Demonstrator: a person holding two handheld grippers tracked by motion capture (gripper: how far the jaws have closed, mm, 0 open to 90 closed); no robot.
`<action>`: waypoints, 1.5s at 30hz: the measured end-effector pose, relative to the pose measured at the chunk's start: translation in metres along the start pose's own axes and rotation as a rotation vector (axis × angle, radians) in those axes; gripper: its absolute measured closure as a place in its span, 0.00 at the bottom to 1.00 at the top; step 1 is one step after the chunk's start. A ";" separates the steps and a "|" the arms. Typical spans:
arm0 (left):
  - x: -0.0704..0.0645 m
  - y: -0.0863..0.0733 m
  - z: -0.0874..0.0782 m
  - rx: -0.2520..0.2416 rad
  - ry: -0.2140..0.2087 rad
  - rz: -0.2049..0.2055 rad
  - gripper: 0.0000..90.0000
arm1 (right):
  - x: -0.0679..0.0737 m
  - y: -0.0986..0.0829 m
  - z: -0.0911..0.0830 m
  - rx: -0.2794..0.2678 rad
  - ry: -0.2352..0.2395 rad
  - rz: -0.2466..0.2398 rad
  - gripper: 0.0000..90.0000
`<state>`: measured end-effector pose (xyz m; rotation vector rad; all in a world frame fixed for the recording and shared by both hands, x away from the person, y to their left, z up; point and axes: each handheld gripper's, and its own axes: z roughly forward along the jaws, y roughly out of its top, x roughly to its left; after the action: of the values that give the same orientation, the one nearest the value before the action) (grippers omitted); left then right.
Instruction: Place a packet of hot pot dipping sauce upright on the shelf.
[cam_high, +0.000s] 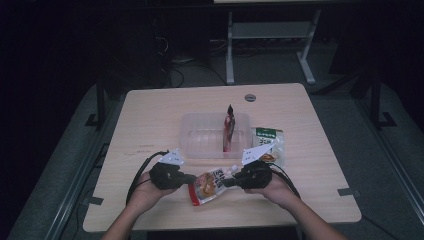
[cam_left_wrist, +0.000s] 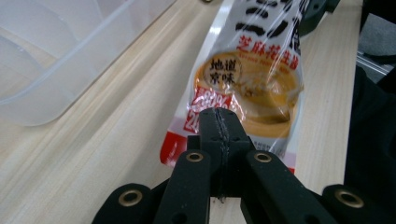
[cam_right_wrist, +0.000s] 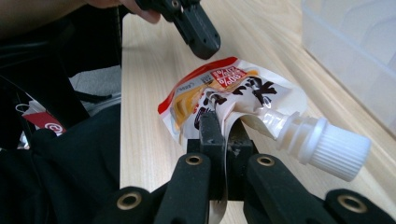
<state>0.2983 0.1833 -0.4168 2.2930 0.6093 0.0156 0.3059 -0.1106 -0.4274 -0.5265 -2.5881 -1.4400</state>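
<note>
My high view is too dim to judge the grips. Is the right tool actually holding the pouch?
Observer: Yes. In the right gripper view the right tool is shut on a fold of the pouch, just beside its spout.
Operator: Is the cap on?
Observer: Yes, the white ribbed cap sits on the spout.
Operator: And the left tool?
Observer: The left tool has its jaws together at the pouch's red bottom edge. I cannot tell whether any film is pinched between them.
</note>
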 end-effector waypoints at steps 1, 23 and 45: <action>0.000 0.000 0.001 0.005 0.000 0.013 0.99 | 0.000 0.001 -0.001 -0.007 0.003 -0.005 0.99; -0.020 0.015 0.043 0.031 -0.092 0.062 0.99 | 0.009 0.015 -0.011 -0.125 0.103 -0.005 0.99; -0.008 -0.025 -0.001 0.007 -0.021 -0.044 0.53 | 0.006 0.030 -0.023 -0.103 0.037 -0.067 0.99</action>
<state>0.2807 0.1956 -0.4312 2.2836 0.6493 -0.0317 0.3101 -0.1139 -0.3891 -0.4239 -2.5367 -1.5955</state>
